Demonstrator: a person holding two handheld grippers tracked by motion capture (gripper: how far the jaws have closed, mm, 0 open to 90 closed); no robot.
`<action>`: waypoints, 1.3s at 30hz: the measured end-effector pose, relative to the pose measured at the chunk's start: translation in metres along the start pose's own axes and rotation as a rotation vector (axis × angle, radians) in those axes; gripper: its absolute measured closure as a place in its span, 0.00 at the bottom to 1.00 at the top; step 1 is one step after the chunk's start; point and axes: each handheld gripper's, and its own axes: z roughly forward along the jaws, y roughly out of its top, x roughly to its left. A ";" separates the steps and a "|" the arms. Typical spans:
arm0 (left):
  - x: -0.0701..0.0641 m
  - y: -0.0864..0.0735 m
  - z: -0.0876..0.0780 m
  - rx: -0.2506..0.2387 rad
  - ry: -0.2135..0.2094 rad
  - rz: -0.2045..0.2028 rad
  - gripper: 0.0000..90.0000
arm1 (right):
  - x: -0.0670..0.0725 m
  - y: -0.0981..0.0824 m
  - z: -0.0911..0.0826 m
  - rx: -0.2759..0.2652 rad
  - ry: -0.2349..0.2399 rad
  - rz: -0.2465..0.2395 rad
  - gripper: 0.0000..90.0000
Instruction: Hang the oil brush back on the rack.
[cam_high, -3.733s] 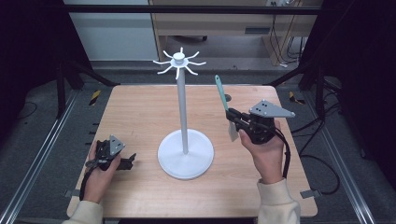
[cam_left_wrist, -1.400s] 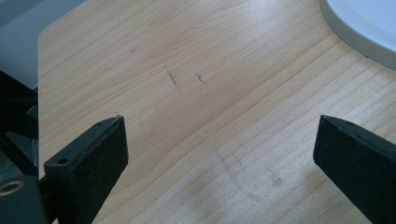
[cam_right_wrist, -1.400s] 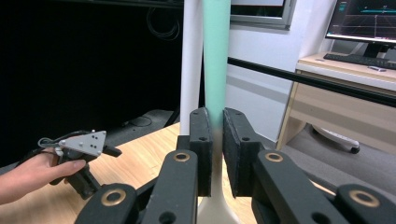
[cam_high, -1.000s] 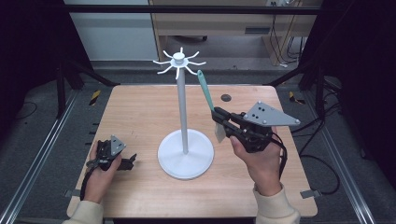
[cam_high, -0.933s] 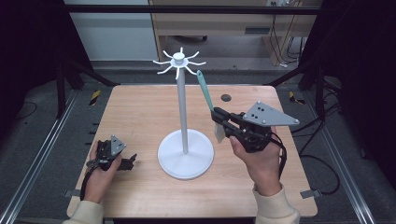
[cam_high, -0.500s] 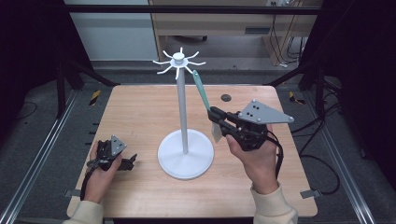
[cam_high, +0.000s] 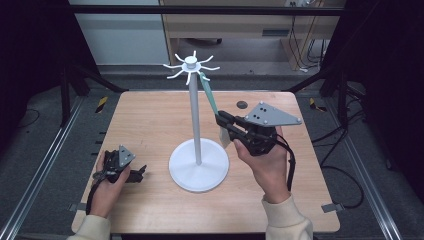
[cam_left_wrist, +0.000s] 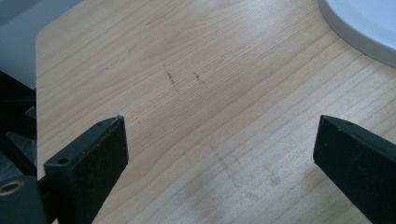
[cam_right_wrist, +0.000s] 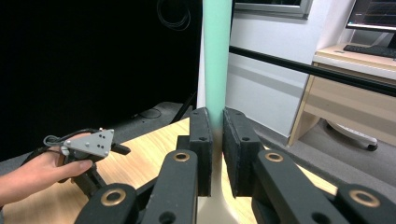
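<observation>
A: What was the setting?

B: A pale wooden table in a dark room, with grey floor around it and a desk beyond. A white stand with a ring of hooks on top stood near the middle of the table on a round base.

A: And the thing being handled?

B: A long green-handled utensil, pinched low on its handle by the right gripper, jaws pressed onto it from both sides. Its top end sat right at the hook pointing toward four o'clock; I couldn't tell whether the hole had caught.

A: What could have gone wrong?

B: If the hole hadn't seated on the hook, letting go would have dropped the utensil onto the table. Pushing sideways against the thin post could also have rocked the stand, I judged.

A: How was the right hand posed?

B: At three o'clock of the base, raised off the table, gripper aimed toward ten o'clock and tilted upward.

A: The other one?

B: The left gripper lay on the table at eight o'clock of the base, jaws spread wide over bare wood, holding nothing.
</observation>
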 end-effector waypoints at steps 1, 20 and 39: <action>0.000 0.000 0.000 0.000 0.001 0.001 0.03 | 0.000 0.000 0.001 0.002 -0.001 0.000 0.92; -0.001 0.000 0.001 0.003 -0.004 0.004 0.03 | 0.000 -0.002 0.007 0.004 -0.014 -0.009 0.91; -0.002 0.000 0.001 0.015 -0.008 0.014 0.03 | -0.003 -0.001 0.016 0.017 0.000 -0.007 0.91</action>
